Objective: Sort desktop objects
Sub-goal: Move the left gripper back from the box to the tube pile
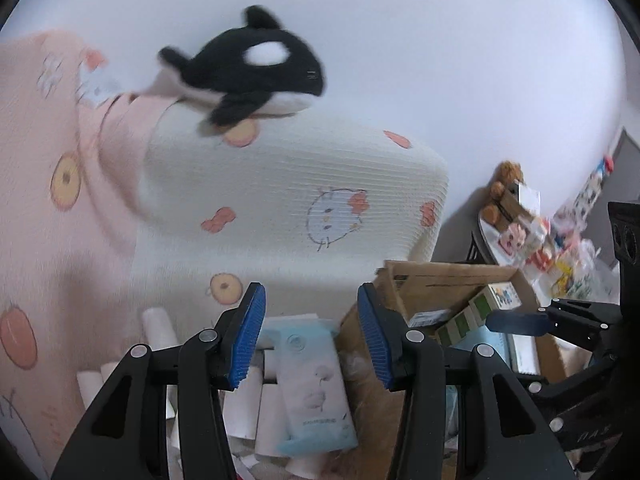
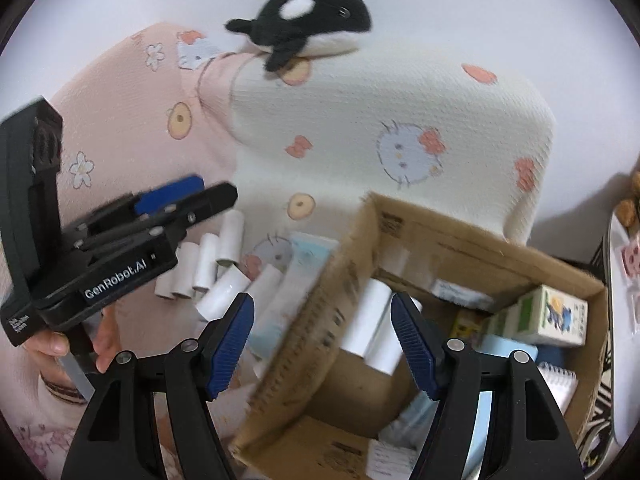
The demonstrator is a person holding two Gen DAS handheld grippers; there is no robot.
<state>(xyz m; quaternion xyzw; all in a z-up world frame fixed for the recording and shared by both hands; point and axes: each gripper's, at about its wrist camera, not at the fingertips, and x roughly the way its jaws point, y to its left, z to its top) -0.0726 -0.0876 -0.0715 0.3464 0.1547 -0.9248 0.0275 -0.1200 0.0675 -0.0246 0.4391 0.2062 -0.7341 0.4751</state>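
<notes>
Right, biggest first: a plump ribbed pillow (image 2: 392,120), cream with cartoon cat faces and coral bows, rises directly behind the cardboard box (image 2: 472,240). Just left of the box spreads a soft pink blanket (image 2: 132,128) dotted with flowers and round yellow doughnut shapes. That box is plain brown corrugated card, top open, flaps rough at the edges. Inside it a smooth white paper roll (image 2: 370,326) leans against the near-left wall, and a printed green-and-white carton (image 2: 556,316) stands at the far-right corner beside a spiral notebook (image 2: 558,384). Up beyond the box, on the pillow's crest, sits a fuzzy black-and-white orca plush (image 2: 308,20). Left of the box, on the bedding, lies a flat pale-blue tissue pack (image 1: 316,384), glossy and rectangular, and around it a scatter of short white rolls (image 2: 212,264), cylinders lying in a loose heap. The right gripper (image 2: 324,344) hangs over the box's near-left wall, ridged blue pads spread, with the boxed roll seen in the gap but untouched. The left gripper (image 1: 310,336) hovers left of the box above the tissue pack, jaws parted and empty, a hand (image 2: 52,348) wrapped round its black handle.
</notes>
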